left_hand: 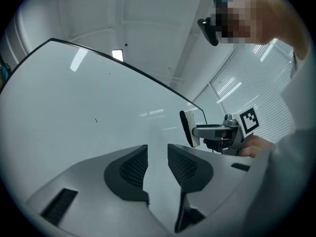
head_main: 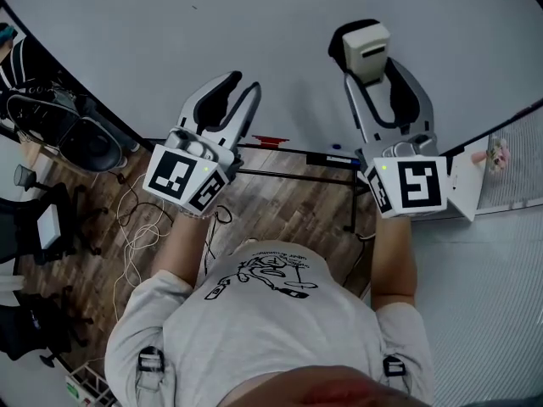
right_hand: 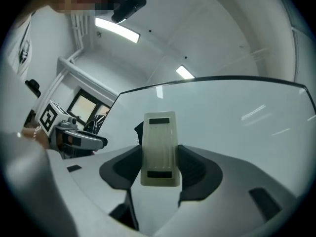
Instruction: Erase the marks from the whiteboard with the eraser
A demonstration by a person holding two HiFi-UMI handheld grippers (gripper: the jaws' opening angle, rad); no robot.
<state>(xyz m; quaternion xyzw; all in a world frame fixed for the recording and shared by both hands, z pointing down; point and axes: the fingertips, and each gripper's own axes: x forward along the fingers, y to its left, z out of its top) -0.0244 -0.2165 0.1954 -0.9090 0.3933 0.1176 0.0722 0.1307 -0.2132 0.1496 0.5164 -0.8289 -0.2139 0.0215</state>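
Gripping the eraser [head_main: 366, 47] by its long sides, the right hand-held gripper [head_main: 377, 79] holds it up at the whiteboard [head_main: 170, 41], pale back twd the person, dark pad twd the board; contact w/ the surface can't be told. Left hand-held gripper [head_main: 240, 87] is beside it, jaws apart, nothing btwn them, tips near the board. One tiny dark mark [left_hand: 96, 120] shows on the white surface. Black ledge [head_main: 293, 151] along the board's lower edge carries a small red item [head_main: 270, 140] and a blue one [head_main: 335, 148], too small to ID
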